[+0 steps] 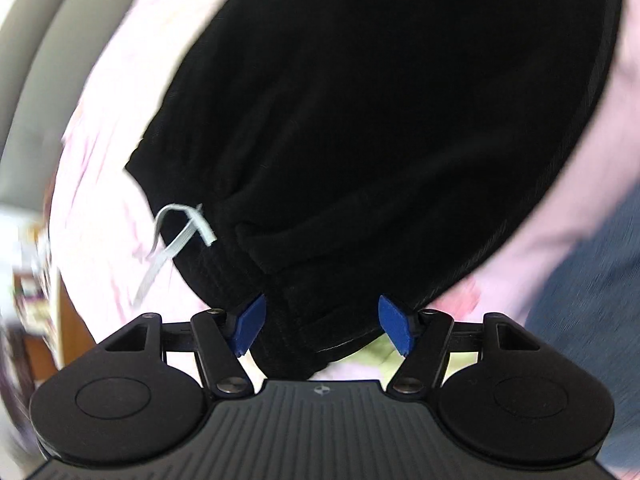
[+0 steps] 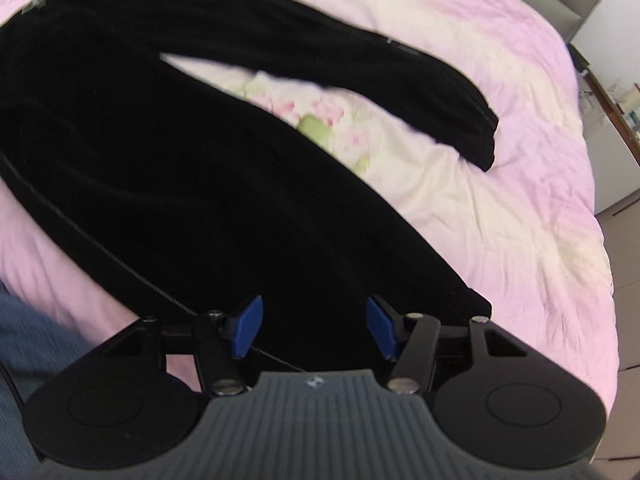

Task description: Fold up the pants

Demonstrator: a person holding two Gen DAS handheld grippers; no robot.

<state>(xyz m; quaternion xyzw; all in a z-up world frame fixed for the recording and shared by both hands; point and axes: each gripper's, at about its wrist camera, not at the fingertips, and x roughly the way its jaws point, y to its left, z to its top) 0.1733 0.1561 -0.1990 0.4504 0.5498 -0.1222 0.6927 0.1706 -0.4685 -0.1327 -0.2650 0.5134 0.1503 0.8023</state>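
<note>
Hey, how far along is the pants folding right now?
Done: the black pants lie spread on the pink bedspread, legs apart, no fold yet. In hand: the left gripper straddles the waistband by the drawstring; the right gripper straddles the near leg's cuff end. Both are open, not yet gripping. Left: every fold.

Black pants (image 2: 168, 184) spread flat on pink bedspread (image 2: 500, 128), dark knit fabric. Legs splayed in narrow V, floral patch of bedspread visible between them. Far leg runs toward bedspread's right side, cuff (image 2: 486, 140) ribbed. Near leg broader, thin pale seam line along its outer edge. Waistband (image 1: 224, 264) gathered, bunched near bedspread's edge. White drawstring (image 1: 176, 236) hangs out from waistband, lies loose on bedspread.
</note>
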